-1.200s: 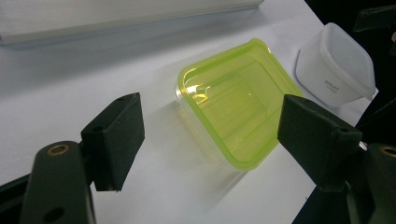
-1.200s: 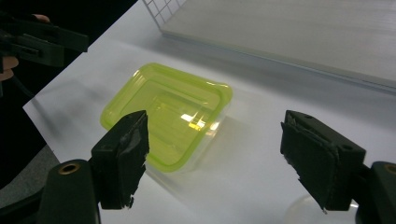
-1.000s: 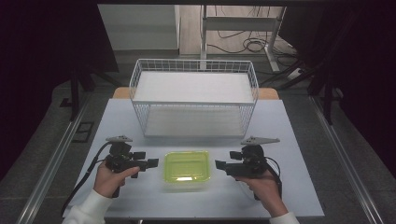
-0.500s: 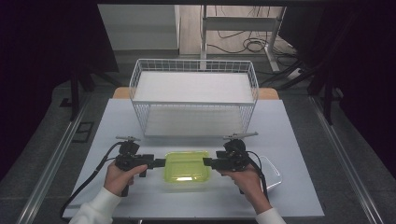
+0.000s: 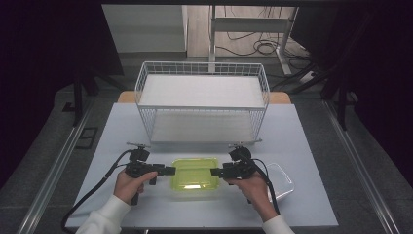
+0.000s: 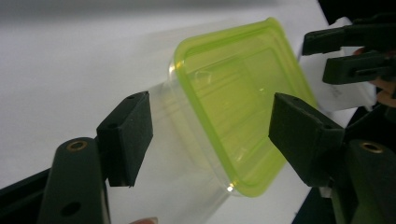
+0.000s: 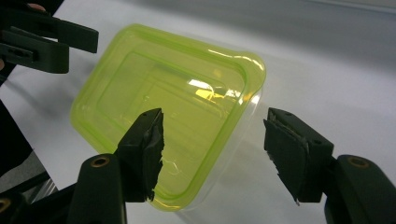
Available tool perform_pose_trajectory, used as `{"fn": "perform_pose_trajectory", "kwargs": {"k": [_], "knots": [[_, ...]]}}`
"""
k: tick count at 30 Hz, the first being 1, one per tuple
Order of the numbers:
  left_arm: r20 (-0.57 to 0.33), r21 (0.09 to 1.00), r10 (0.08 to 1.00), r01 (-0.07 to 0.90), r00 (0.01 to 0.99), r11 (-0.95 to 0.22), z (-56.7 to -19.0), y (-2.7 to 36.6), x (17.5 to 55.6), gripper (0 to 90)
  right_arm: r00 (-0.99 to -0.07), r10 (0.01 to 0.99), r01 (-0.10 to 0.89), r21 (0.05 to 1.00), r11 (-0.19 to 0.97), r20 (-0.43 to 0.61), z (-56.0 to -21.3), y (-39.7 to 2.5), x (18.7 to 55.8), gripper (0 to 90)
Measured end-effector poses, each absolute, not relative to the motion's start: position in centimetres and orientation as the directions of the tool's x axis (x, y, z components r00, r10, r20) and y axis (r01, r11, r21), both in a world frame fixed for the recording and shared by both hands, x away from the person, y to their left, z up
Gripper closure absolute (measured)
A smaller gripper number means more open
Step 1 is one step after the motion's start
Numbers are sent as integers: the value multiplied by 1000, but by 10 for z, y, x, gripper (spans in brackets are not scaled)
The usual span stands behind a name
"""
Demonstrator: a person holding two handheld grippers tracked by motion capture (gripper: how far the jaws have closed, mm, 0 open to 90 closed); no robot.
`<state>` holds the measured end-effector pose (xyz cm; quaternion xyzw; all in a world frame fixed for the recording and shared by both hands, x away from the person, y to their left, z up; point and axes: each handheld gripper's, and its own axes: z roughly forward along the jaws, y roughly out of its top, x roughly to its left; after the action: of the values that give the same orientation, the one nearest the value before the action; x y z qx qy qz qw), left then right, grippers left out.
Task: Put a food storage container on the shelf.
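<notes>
The left hand-held gripper (image 5: pixel 169 170) stands wide open, gripping nothing. The container (image 5: pixel 196 173) lies at the near centre of the surface (image 5: pixel 302 141), long axis left-right; its clear walls are hard to see. The right hand-held gripper (image 5: pixel 216 172) is likewise open and empty.

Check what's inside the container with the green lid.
Nothing visible inside the clear container through its translucent green lid and walls; it looks empty. Its floor is partly hidden behind the right gripper's fingers.
</notes>
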<state>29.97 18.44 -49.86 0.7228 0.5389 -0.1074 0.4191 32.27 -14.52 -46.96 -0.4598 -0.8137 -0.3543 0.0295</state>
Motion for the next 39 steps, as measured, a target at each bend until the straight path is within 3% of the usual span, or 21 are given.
{"fn": "perform_pose_trajectory", "kwargs": {"k": [7, 14, 26, 39], "knots": [[-637, 453, 674, 889, 375, -67, -508, 181, 303, 347, -565, 736, 779, 534, 328, 373, -474, -144, 324, 379], [-680, 418, 641, 906, 357, -61, -514, 179, 305, 480, -553, 743, 791, 518, 326, 377, -479, -143, 325, 429], [-687, 406, 631, 910, 362, -80, -517, 178, 304, 549, -522, 745, 826, 463, 321, 415, -488, -140, 330, 457], [-691, 405, 626, 911, 361, -78, -517, 176, 302, 722, -493, 717, 850, 449, 275, 493, -489, -142, 330, 577]]}}
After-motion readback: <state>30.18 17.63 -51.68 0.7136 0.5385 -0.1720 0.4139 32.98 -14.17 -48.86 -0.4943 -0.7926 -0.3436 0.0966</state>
